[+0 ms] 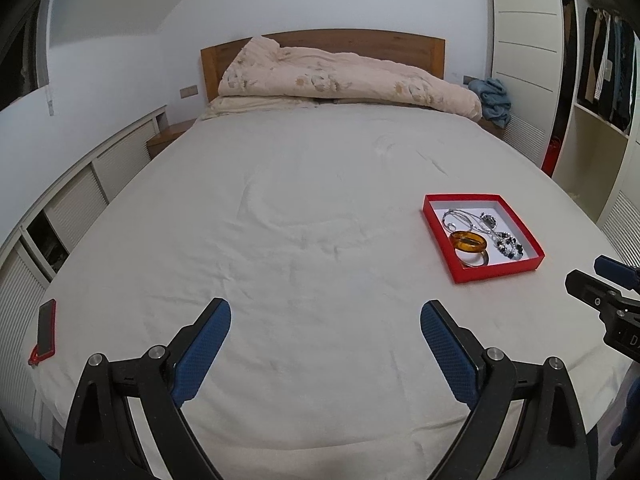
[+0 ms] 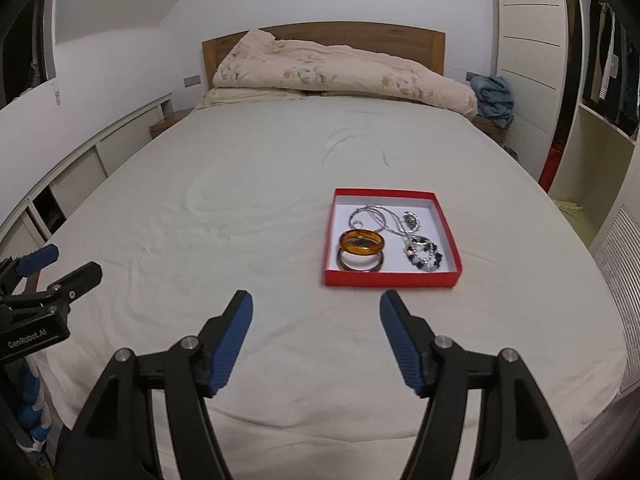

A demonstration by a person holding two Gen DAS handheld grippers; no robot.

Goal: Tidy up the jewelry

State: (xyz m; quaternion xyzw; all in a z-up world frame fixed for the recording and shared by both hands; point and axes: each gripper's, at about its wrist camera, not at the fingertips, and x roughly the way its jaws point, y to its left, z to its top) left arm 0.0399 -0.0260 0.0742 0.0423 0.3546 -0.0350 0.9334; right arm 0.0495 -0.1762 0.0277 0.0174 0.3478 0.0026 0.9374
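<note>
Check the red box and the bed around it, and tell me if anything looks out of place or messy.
Nothing is spilled or damaged. In the red box, the amber bangle leans on a darker bangle, and the silver chains lie tangled beside a beaded bracelet. A phone lies alone near the bed's left edge.

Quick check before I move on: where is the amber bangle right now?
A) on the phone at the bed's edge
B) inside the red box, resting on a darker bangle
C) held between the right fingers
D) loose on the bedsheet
B: the amber bangle lies inside the red box, leaning on a darker bangle beside the necklaces; both grippers are open and empty.
</note>
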